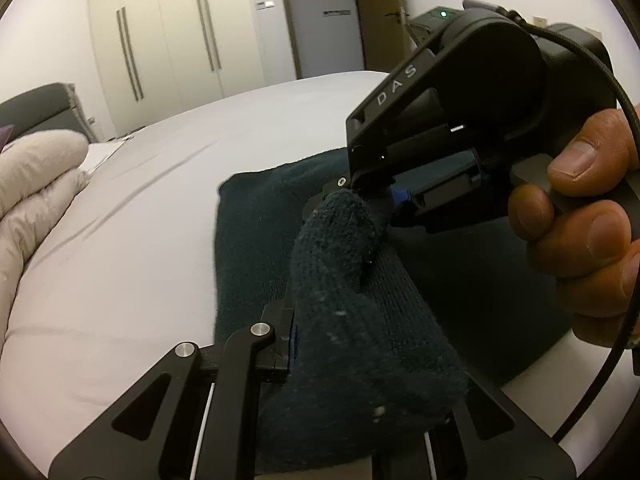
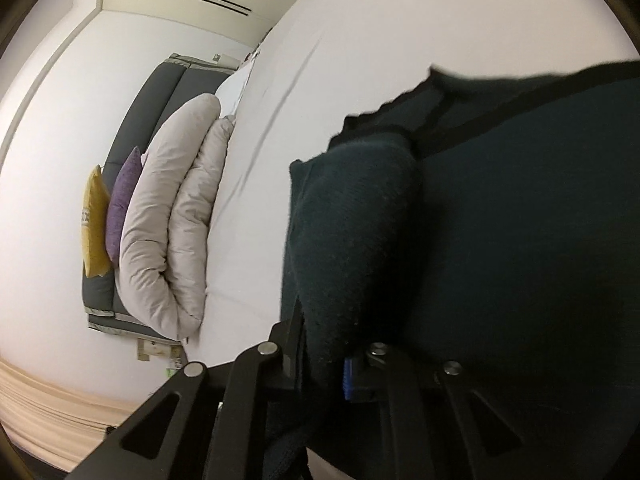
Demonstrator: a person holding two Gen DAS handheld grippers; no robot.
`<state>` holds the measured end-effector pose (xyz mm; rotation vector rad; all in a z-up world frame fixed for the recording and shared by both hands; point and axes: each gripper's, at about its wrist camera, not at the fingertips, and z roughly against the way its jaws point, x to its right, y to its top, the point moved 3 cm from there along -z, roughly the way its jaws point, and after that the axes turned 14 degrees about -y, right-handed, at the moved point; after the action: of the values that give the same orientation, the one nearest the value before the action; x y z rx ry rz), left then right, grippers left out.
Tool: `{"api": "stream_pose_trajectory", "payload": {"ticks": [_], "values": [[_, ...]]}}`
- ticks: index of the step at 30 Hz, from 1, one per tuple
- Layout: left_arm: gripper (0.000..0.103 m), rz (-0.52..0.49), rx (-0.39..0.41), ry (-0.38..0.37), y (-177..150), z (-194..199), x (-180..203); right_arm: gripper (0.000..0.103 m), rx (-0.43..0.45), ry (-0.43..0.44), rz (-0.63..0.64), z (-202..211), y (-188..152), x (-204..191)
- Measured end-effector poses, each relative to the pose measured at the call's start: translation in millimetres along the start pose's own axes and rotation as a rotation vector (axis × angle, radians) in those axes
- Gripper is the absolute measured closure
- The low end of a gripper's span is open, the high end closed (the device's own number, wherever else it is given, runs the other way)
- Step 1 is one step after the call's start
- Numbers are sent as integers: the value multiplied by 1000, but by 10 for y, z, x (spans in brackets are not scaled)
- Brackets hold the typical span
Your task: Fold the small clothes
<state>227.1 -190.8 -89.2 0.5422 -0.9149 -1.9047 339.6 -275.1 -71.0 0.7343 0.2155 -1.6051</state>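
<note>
A dark teal knit garment (image 1: 256,248) lies flat on the white bed (image 1: 120,260). A fold of it is bunched up off the sheet. My left gripper (image 1: 332,352) is shut on that raised fold, which hides its right finger. My right gripper (image 1: 360,190), held by a hand (image 1: 580,232), comes in from the upper right and pinches the top of the same hump. In the right wrist view the garment (image 2: 520,240) fills the right half, and a rolled fold sits in my right gripper (image 2: 324,360) against a blue pad (image 2: 347,380).
A beige rolled duvet (image 2: 172,220) lies at the head of the bed (image 2: 320,60), with a purple cushion (image 2: 122,208) and a yellow cushion (image 2: 94,224) against a grey headboard. Cream wardrobe doors (image 1: 160,52) and a doorway stand beyond the bed.
</note>
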Motion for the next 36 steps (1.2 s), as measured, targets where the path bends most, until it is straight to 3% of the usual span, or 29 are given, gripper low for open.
{"api": "stream_pose_trajectory", "payload": {"ticks": [12, 16, 18, 20, 22, 23, 24, 26, 29, 31, 33, 36], "values": [[92, -173, 32, -118, 520, -221, 1087, 89, 142, -73, 6, 1243, 228, 926], [90, -175, 39, -150, 502, -319, 1262, 89, 188, -89, 3, 1521, 265, 1218], [85, -180, -21, -181, 356, -438, 1269, 88, 191, -122, -21, 1473, 273, 1423], [82, -171, -115, -214, 186, -513, 1246, 87, 122, -166, -110, 1240, 236, 1745], [80, -156, -127, -250, 59, -377, 1157, 87, 125, -138, -159, 1141, 180, 1888], [69, -142, -115, -283, 21, -266, 1101, 87, 142, -114, -174, 1159, 162, 1917], [43, -118, -112, -338, -15, -133, 1015, 82, 158, -99, -190, 1185, 147, 1936], [24, -94, -69, -382, -64, 116, 862, 77, 166, -75, -233, 1243, 113, 1971], [24, -69, 16, -438, -65, 461, 539, 57, 189, -49, -241, 1349, 13, 1935], [24, -27, 67, -432, -62, 566, 268, 39, 199, -24, -232, 1384, -19, 1880], [24, 22, 60, -407, -56, 555, 77, 34, 211, -6, -241, 1391, 24, 1860], [24, 110, 29, -407, -123, 524, -133, 35, 196, 33, -311, 1236, 180, 1872]]}}
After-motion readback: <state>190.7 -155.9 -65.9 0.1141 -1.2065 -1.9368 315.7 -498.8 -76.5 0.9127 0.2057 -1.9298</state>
